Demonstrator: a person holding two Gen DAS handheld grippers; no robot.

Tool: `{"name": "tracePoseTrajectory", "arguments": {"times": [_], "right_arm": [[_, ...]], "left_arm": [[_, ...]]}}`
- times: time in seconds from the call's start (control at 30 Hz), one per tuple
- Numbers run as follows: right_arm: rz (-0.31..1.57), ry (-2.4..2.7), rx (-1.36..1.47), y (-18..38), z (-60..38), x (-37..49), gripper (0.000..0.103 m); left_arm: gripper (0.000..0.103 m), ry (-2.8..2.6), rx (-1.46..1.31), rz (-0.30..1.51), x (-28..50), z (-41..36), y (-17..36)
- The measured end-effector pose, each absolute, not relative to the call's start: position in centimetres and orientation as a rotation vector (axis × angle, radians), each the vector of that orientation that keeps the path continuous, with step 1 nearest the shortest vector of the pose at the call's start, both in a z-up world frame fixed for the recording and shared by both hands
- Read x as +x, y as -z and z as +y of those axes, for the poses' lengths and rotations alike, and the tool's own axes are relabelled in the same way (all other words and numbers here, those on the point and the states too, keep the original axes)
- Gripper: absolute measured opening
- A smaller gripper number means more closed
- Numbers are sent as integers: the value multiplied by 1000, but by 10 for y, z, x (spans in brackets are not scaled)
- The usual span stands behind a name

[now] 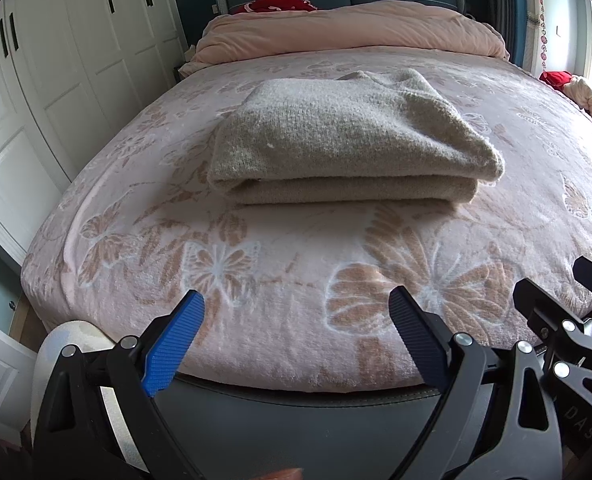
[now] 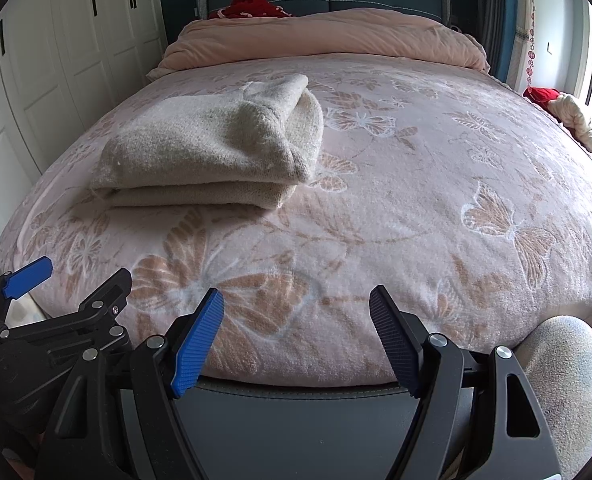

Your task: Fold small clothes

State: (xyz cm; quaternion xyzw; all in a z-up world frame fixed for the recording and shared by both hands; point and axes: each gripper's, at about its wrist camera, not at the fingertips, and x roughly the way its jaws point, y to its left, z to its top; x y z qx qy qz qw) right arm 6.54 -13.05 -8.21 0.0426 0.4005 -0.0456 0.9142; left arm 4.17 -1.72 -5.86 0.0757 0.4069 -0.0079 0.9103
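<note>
Beige knit sweater lies folded in a compact stack on the butterfly-patterned bed blanket, well ahead of me. My left gripper and right gripper hang at the bed's near edge, fingers spread wide and empty. I judge this garment's folding finished.

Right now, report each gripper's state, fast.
Left gripper: open, holding nothing, at the bed's near edge.
Right gripper: open, holding nothing; the folded sweater lies apart on the blanket.
</note>
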Motion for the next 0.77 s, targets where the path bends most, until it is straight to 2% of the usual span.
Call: {"name": "tracePoseTrajectory", "arguments": {"times": [0.77], "right_arm": [[812,90,92,80,-120,64,73]], "left_arm": [[90,17,137,844,44,-12,60]]}}
